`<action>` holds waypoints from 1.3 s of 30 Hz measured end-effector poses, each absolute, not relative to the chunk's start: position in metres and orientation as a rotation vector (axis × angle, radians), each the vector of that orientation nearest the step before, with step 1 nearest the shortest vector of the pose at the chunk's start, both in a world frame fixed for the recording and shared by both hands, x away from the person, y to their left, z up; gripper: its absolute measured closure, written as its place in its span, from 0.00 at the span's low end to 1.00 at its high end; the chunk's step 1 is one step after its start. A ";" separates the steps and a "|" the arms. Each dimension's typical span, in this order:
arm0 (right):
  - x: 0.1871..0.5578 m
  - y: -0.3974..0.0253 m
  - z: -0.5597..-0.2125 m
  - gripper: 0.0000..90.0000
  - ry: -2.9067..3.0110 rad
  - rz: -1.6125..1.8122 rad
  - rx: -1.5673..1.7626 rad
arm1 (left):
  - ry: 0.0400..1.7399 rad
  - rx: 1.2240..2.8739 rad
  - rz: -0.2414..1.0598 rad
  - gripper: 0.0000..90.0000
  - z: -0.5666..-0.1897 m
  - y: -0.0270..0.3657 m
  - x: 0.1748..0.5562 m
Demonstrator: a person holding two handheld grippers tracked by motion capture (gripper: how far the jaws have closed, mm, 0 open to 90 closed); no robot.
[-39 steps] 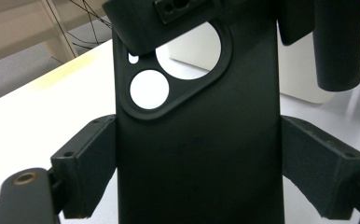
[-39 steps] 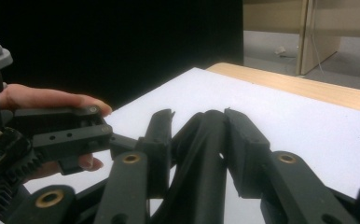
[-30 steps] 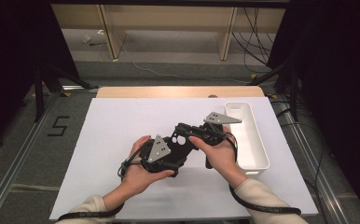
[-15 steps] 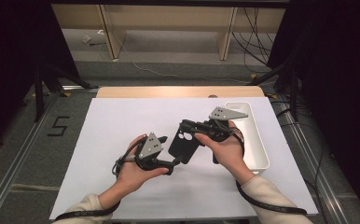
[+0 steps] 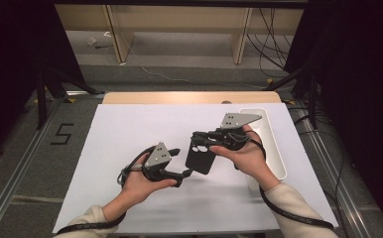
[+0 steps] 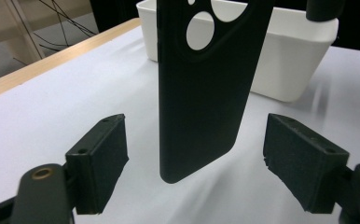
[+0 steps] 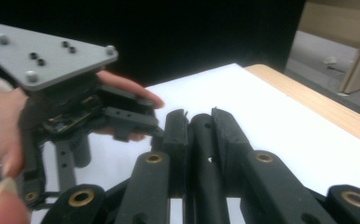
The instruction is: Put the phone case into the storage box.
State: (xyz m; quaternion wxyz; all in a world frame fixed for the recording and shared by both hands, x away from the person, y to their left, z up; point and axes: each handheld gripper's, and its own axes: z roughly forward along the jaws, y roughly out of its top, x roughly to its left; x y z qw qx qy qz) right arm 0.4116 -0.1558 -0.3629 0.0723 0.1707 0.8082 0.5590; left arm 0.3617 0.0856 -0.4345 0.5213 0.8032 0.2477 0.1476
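Hanging phone case (image 5: 201, 156) between white bin (image 5: 274, 163) and left hand-held gripper (image 5: 179, 166).

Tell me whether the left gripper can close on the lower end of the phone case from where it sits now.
Probably yes. The left gripper is open, and the phone case hangs with its lower end in front of the gap, nothing between them. The right gripper grips the case's top end, well clear. It likely needs a short push forward first.

White bin (image 5: 273, 148) at table's right edge, wooden shelving (image 5: 179, 29) behind
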 end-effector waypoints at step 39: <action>0.402 -0.142 -0.363 0.86 2.590 1.660 0.280 | 0.468 2.026 0.234 0.70 -0.448 0.079 0.369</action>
